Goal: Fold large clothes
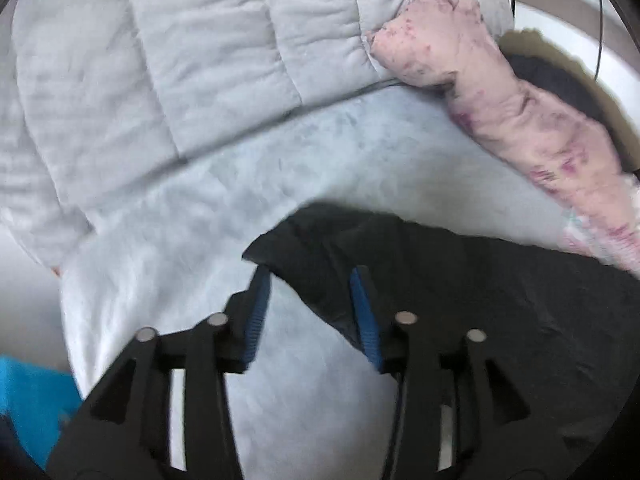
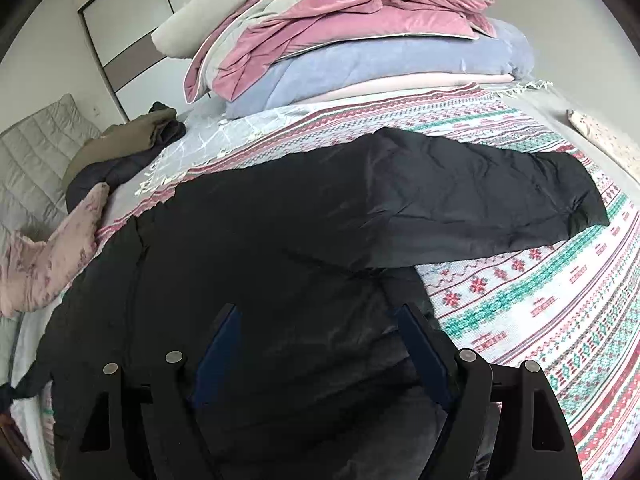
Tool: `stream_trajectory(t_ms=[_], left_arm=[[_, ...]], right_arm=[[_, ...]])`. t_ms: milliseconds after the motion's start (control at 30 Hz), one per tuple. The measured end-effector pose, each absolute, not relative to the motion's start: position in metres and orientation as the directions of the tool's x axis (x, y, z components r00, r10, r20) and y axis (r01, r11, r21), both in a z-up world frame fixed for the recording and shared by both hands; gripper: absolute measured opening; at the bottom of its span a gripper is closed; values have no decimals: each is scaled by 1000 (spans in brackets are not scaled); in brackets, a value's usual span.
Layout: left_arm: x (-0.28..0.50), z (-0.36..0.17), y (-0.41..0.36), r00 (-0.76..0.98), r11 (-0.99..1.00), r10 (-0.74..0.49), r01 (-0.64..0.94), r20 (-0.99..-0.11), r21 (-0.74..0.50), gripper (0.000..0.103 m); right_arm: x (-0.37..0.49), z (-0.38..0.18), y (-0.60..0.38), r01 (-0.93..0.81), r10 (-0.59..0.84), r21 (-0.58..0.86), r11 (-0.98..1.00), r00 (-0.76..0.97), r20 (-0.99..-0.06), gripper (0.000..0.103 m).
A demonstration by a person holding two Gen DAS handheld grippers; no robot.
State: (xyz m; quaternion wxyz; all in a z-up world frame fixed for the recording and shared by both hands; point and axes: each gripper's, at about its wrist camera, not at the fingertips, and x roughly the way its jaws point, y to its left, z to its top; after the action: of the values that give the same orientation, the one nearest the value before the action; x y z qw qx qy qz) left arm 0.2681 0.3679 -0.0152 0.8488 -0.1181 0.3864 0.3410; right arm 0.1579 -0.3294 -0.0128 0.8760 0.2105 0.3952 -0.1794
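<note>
A large black jacket (image 2: 280, 240) lies spread on the patterned bedcover (image 2: 560, 280), one sleeve (image 2: 480, 200) stretched out to the right. My right gripper (image 2: 320, 312) hangs low over the jacket's body, jaws wide, pads not pressing on the cloth. In the left wrist view the jacket (image 1: 480, 300) fills the lower right, and a corner of it (image 1: 296, 248) reaches in between the fingertips of my left gripper (image 1: 310, 270). The blue pads (image 1: 366, 312) stand apart with a gap on each side of the cloth, so this gripper is open. The picture is blurred.
A tall pile of folded blankets (image 2: 360, 40) stands at the bed's far end. A pink floral garment (image 1: 520, 120) (image 2: 48, 264) lies along the bed's left edge, with olive and dark clothes (image 2: 132, 136) behind it. A grey quilted pad (image 1: 160, 60) lies beside the pale sheet (image 1: 200, 220).
</note>
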Motion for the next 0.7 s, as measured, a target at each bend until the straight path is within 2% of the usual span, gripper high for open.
stream_trajectory(t_ms=[33, 67, 100, 167, 300, 367, 467, 533, 567, 700], left_arm=[[261, -12, 362, 485, 747, 482, -662, -730, 54, 67], [250, -5, 346, 502, 760, 491, -647, -712, 67, 75], [245, -1, 334, 519, 771, 490, -634, -701, 69, 76], [231, 12, 301, 601, 837, 398, -547, -693, 7, 80], [212, 21, 227, 718, 928, 140, -336, -682, -164, 86], [206, 11, 183, 731, 952, 16, -220, -682, -213, 87], [200, -21, 129, 693, 976, -130, -38, -709, -217, 87], [198, -52, 109, 633, 981, -155, 11, -759, -192, 87], [199, -73, 102, 576, 991, -115, 5, -809, -137, 87], [197, -66, 99, 559, 996, -65, -7, -827, -83, 87]], right_arm=[[156, -11, -331, 482, -159, 219, 848, 627, -762, 81], [155, -9, -331, 485, -172, 210, 849, 630, -758, 81], [153, -8, -331, 491, -191, 195, 849, 629, -753, 81], [150, -9, -327, 487, -217, 162, 858, 630, -746, 81], [150, -22, -312, 425, -186, 147, 893, 647, -739, 81], [152, -39, -306, 387, -137, 158, 908, 632, -763, 81], [149, -62, -304, 345, -98, 143, 928, 594, -799, 81], [138, -68, -309, 305, -83, 131, 943, 599, -796, 81], [132, -68, -313, 283, -66, 139, 949, 609, -790, 81], [105, -60, -326, 220, -25, 148, 964, 634, -773, 81]])
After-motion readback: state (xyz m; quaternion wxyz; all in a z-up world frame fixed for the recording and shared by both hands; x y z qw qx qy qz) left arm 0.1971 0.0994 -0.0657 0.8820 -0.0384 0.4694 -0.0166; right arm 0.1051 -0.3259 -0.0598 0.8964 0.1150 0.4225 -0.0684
